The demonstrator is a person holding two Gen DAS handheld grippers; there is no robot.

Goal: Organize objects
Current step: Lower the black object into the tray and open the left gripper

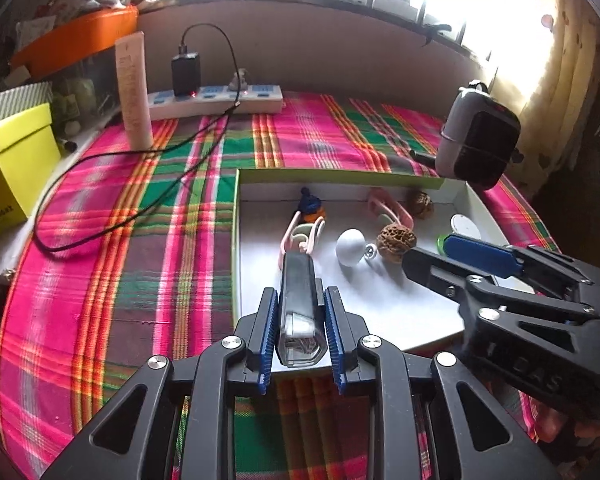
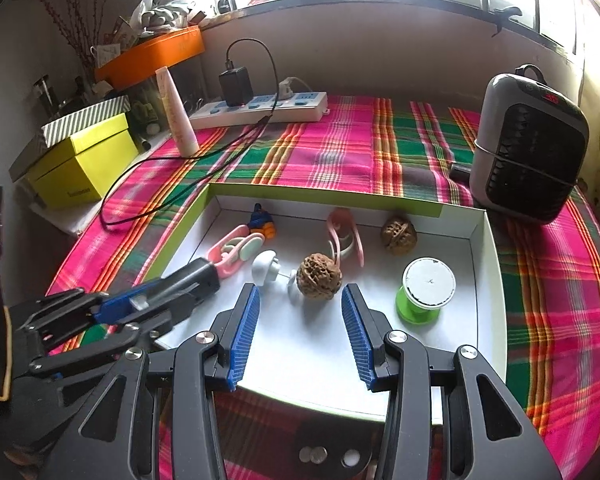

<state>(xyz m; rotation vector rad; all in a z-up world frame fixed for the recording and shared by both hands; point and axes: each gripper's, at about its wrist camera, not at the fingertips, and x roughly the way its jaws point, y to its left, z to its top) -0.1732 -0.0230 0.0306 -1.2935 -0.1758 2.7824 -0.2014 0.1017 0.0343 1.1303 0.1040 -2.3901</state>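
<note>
A plaid cloth in pink, green and orange (image 1: 100, 240) covers the table beneath a bright window. A shallow white tray with green outer walls (image 2: 308, 194) lies on the cloth.

Left tongs (image 1: 300, 316): nearly closed, both blue pads pressing the sides of a dark, clear-bodied stapler (image 1: 299, 300). The stapler points toward 12 o'clock and hangs over the tray's near-left corner.

Right tongs (image 2: 300, 320): about half open, nothing between the pads, poised over the bare near part of the tray floor.

Tray contents, read from the right tongs in the right wrist view:
- Large walnut (image 2: 319, 276), at 12 o'clock, just ahead of the pads.
- White knob (image 2: 265, 266), at 11 o'clock, just beside that walnut.
- Green spool with a white top (image 2: 424, 290), at 2 o'clock.
- Pink clip (image 2: 345, 236), beyond the large walnut, at 12 o'clock.
- Second walnut (image 2: 398, 234), at 1 o'clock, near the far wall.
- Pink and white clip (image 2: 236, 252), at 10 o'clock, touching the stapler's tip.
- Small blue and orange figure (image 2: 262, 222), near the far-left corner.

Outside the tray: a grey and black fan heater (image 2: 528, 148) at 2 o'clock, a white power strip (image 2: 260, 110) with a black adapter (image 2: 236, 84) at 12 o'clock, an upright pale tube (image 2: 178, 116) and a yellow box (image 2: 84, 160) at 10 o'clock.
</note>
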